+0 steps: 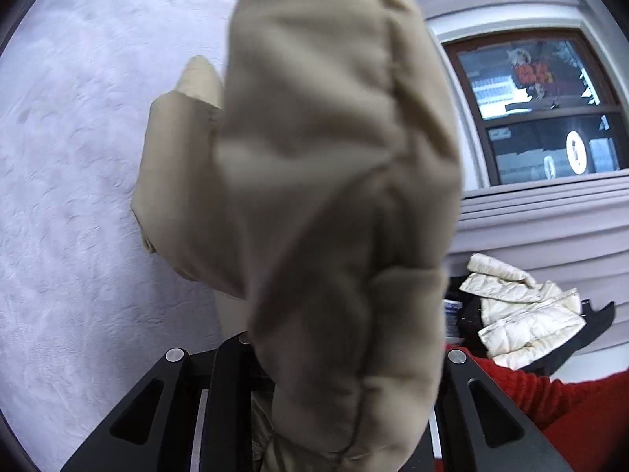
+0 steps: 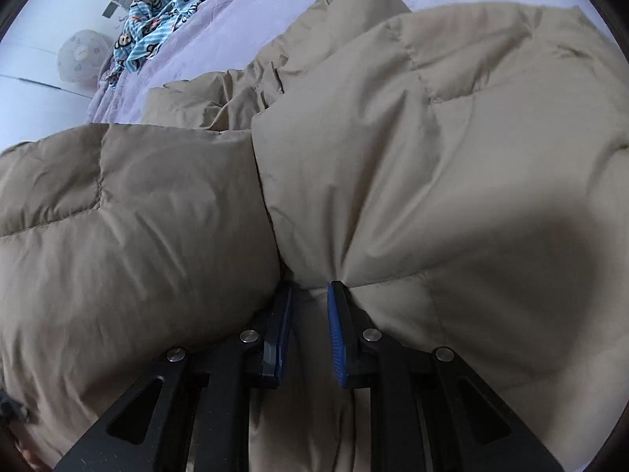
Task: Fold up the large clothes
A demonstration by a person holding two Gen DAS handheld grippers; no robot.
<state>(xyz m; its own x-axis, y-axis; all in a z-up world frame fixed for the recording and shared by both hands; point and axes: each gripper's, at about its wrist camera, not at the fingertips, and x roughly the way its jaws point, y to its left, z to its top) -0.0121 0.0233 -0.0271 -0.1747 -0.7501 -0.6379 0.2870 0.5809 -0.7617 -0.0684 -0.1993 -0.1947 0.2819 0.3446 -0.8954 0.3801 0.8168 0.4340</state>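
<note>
A large beige puffer jacket [image 2: 432, 157] lies spread on a pale lilac bed cover [image 2: 243, 11]. In the left wrist view a part of the jacket [image 1: 334, 196] hangs lifted in front of the camera, pinched in my left gripper [image 1: 338, 393], whose fingertips are hidden by the fabric. In the right wrist view my right gripper [image 2: 310, 306] has its blue-padded fingers [image 2: 336, 334] close together, pressed into a fold of the jacket with fabric between them.
A blue monkey-print cloth [image 2: 165, 11] and a round pale cushion [image 2: 80, 55] lie at the bed's far end. In the left wrist view a window [image 1: 542, 110] is to the right, with a cream quilted jacket [image 1: 523, 314] below it and a red sleeve [image 1: 558, 401].
</note>
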